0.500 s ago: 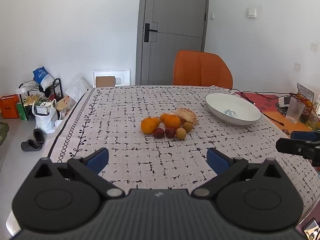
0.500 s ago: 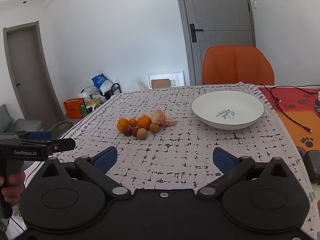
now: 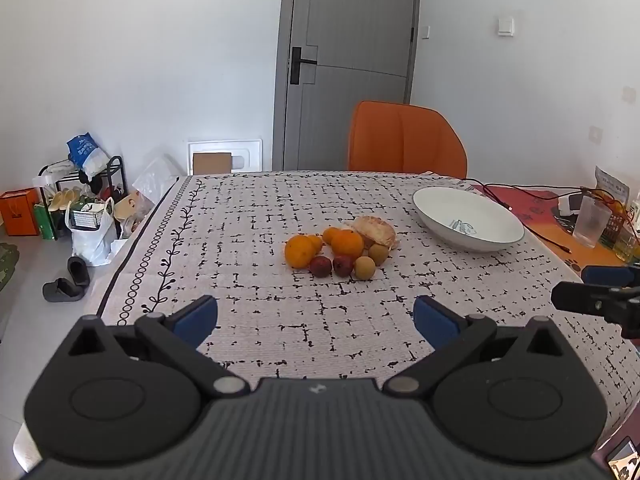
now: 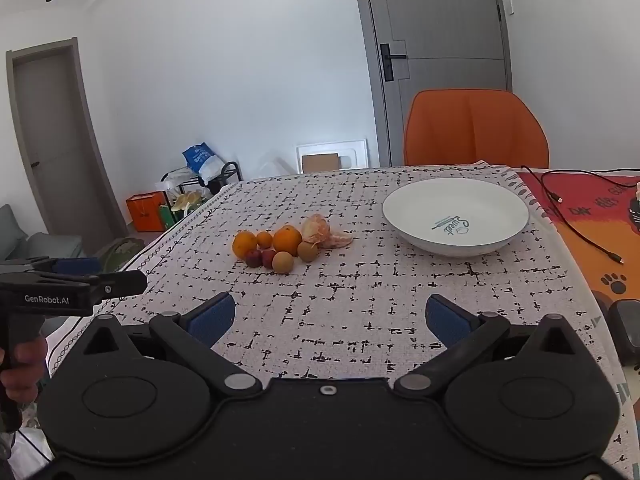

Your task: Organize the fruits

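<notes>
White bowl (image 4: 456,216) — orange chair (image 4: 476,128) — black-on-white grid tablecloth (image 4: 360,300).

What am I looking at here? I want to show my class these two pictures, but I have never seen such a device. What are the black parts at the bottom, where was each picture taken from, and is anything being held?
There is no robot: a person holds a hand-held two-finger gripper in each hand, and each gripper carries a wide-angle camera looking along its fingers. One picture comes from the left gripper, the other from the right gripper; the black shapes are their own bodies, with blue pads. Both stand open and hold nothing. On the patterned tablecloth lies a cluster of fruit: oranges, small red and brown fruits, and a peeled one. To its right stands an empty white bowl. Behind the table is an orange chair.
</notes>
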